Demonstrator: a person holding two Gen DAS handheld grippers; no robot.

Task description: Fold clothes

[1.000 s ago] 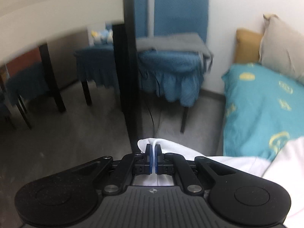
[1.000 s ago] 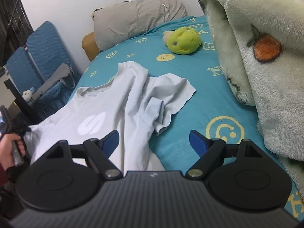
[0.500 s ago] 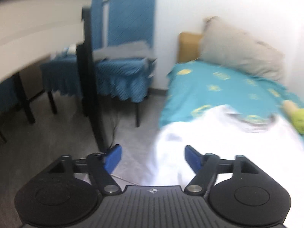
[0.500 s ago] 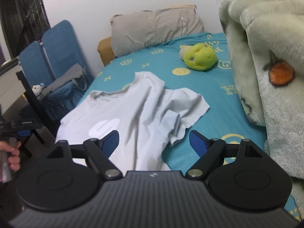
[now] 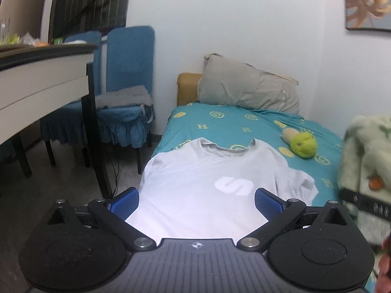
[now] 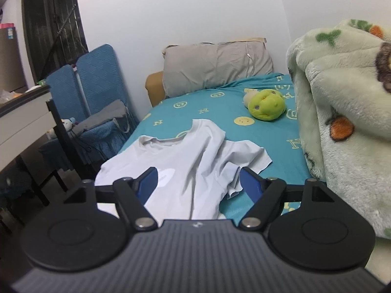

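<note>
A light grey T-shirt with a white logo lies face up on the teal bedsheet, collar toward the pillow, its left side hanging over the bed edge. Its right sleeve is bunched and creased in the right wrist view. My left gripper is open and empty, held back from the shirt's lower part. My right gripper is open and empty, also held back from the shirt, near the bunched sleeve.
A green plush toy lies right of the collar. A grey pillow rests at the head of the bed. A fluffy green blanket is piled on the right. Blue chairs and a desk stand left of the bed.
My left gripper let go of the shirt's edge, opened, and swung up and right to face the bed. The shirt now lies flatter. The right gripper drew back and rose.
</note>
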